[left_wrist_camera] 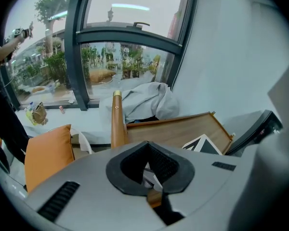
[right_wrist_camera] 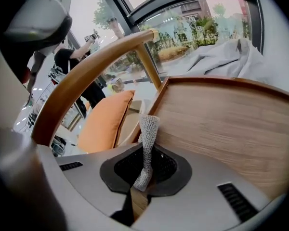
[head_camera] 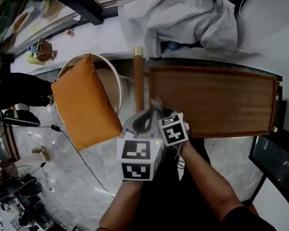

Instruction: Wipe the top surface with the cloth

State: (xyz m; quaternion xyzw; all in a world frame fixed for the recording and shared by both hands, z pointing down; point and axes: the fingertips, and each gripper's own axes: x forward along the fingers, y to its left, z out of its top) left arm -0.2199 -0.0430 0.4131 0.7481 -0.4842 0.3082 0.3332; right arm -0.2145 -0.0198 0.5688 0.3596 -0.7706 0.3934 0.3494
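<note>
A narrow grey knitted cloth sticks up from my right gripper, which is shut on its lower end. The wooden table top lies just beyond and to the right of it. In the head view the cloth pokes up at the table's near left corner, with both grippers side by side there. My left gripper has its jaws together; a small pale scrap shows in the hollow between its pads, and I cannot tell what it is. The right gripper's marker cube sits just ahead to its right.
An orange cushion rests on a round chair left of the table, with a wooden chair post between them. A crumpled grey garment lies on the sill behind the table. A cable trails over the marble floor.
</note>
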